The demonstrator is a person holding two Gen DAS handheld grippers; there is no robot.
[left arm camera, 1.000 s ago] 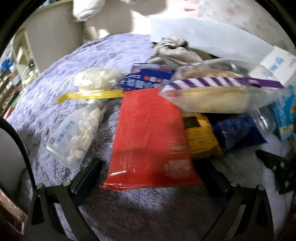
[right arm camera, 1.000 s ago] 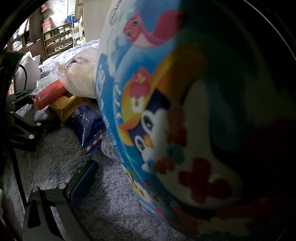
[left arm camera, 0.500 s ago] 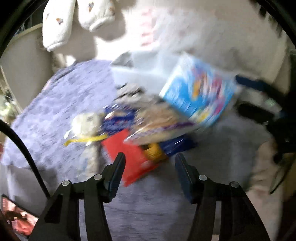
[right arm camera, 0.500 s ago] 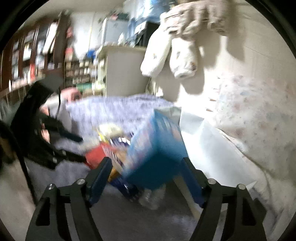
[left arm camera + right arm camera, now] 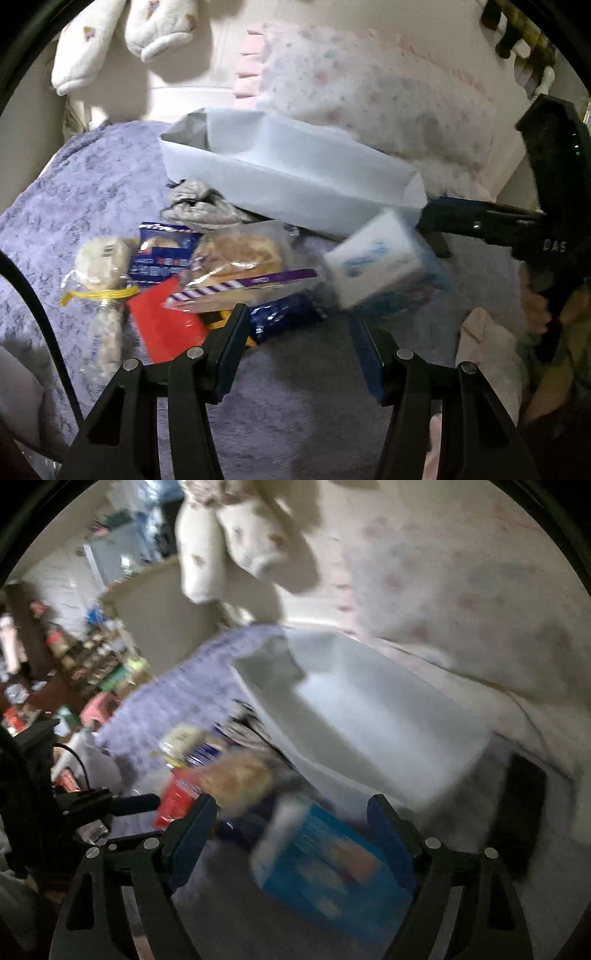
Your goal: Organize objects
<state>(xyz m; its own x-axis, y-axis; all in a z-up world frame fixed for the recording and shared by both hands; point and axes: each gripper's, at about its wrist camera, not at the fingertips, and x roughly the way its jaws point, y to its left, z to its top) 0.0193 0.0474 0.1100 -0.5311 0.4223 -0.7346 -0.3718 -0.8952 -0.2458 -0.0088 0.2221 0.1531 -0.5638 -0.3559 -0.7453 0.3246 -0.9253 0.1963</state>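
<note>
A pile of snack packets lies on a purple fleece blanket (image 5: pixel 92 177): a red packet (image 5: pixel 162 325), a bread bag with a purple striped band (image 5: pixel 240 266), a dark blue packet (image 5: pixel 284 317) and a bag of white candies (image 5: pixel 103 266). A blue cartoon box (image 5: pixel 384 258) is blurred at the pile's right edge, and shows between my right fingers (image 5: pixel 332 871). A white open bin (image 5: pixel 288 166) stands behind the pile. My left gripper (image 5: pixel 299 350) is open and empty in front of the pile. My right gripper (image 5: pixel 291 834) is open, with its arm (image 5: pixel 546 221) at the right.
A floral pillow (image 5: pixel 369 92) leans on the wall behind the bin. White socks (image 5: pixel 122 33) hang above. A grey crumpled cloth (image 5: pixel 199 203) lies by the bin. Pink clothing (image 5: pixel 487 339) is at the right. Cluttered shelves (image 5: pixel 74 646) stand far left.
Both grippers pulled back and up from the pile. The right gripper lifted the blue box, then opened; the box now sits blurred beside the pile below it.
</note>
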